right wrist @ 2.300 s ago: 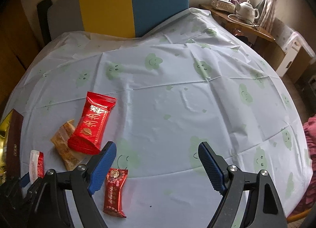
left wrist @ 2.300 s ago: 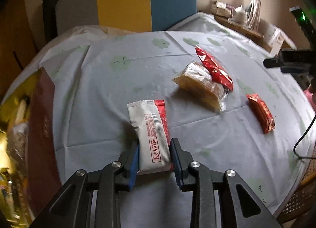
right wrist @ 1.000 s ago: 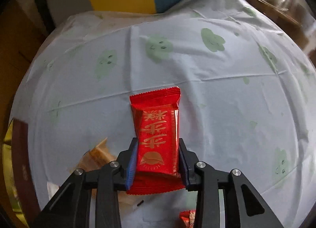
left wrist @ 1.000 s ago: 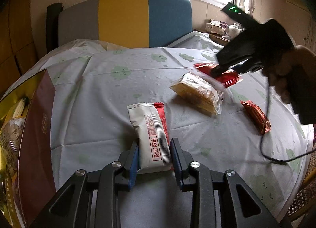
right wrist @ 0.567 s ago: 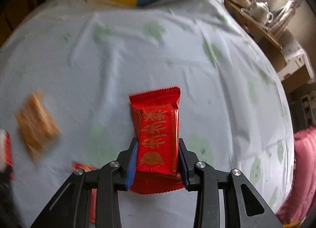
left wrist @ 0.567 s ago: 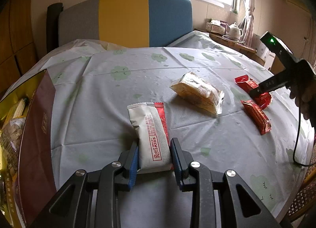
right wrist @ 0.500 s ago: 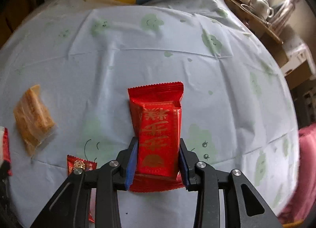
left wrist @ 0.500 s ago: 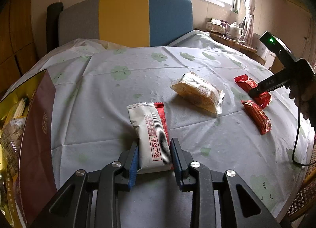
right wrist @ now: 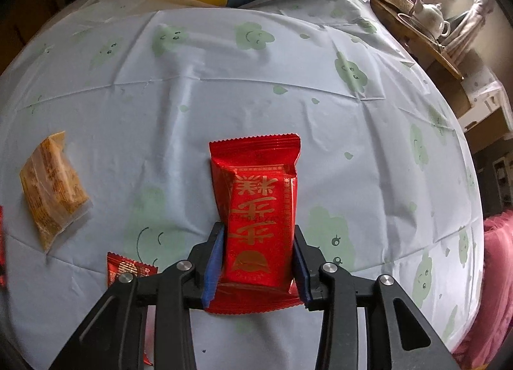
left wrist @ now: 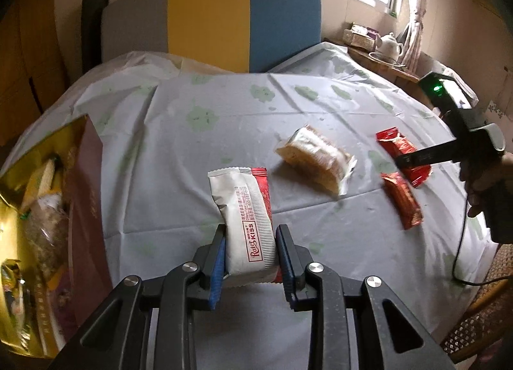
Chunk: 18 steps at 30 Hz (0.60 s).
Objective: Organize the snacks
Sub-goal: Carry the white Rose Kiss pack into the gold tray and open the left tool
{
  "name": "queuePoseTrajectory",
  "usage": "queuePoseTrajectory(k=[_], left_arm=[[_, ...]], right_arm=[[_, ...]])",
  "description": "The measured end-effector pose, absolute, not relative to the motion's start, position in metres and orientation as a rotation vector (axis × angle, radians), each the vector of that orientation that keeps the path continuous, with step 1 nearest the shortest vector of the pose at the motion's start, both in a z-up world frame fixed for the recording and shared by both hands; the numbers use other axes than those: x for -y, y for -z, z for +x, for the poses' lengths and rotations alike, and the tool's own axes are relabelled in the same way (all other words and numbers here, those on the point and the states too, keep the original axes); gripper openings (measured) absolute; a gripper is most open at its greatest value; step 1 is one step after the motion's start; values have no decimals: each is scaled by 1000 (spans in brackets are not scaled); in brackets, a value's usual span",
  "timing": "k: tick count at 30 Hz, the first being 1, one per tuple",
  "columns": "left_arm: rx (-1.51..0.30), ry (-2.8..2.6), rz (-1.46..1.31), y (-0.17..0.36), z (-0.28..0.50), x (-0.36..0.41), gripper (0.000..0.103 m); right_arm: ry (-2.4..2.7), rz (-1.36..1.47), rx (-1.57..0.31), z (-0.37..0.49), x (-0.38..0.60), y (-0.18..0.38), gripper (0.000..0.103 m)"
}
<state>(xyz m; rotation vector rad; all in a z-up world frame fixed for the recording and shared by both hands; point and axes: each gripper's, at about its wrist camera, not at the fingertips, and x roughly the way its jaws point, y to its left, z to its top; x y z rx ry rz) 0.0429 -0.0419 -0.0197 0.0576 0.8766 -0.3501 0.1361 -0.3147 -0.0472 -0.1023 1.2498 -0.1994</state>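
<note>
In the left wrist view the left gripper point(left wrist: 250, 257) is clenched on a white-and-red snack packet point(left wrist: 245, 219) printed "KISS", its blue pads pressed to both long edges at the lower middle of the frame, the packet's far end reaching up toward the centre over the pale tablecloth point(left wrist: 192, 161) with green cloud faces; at the left edge an open gift box point(left wrist: 41, 209) with a dark red wall and gold lining holds more wrapped snacks; right of centre a clear-wrapped cake slice point(left wrist: 315, 161) lies on the cloth, and further right a small red candy bar point(left wrist: 402, 201) lies just below the right gripper point(left wrist: 413, 158), which a hand point(left wrist: 484, 184) holds at the right edge; in the right wrist view that gripper grasps a red packet with gold characters point(right wrist: 259, 213) at lower centre, blue pads against both its sides, its jaws having just eased slightly wider; the cake slice point(right wrist: 51, 190) sits at the left edge and the candy bar point(right wrist: 128, 270) at lower left, beside the gripper's left finger; a grey, yellow and blue chair back point(left wrist: 208, 20) stands beyond the table at the top.
</note>
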Motion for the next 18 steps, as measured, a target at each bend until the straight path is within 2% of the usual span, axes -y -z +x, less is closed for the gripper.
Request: queuePoseTrajectory(k=[18], left_arm=[[-817,255,1,-29,27,-9,30]], right_arm=[[200,-218,-1231,131,297,45,39]])
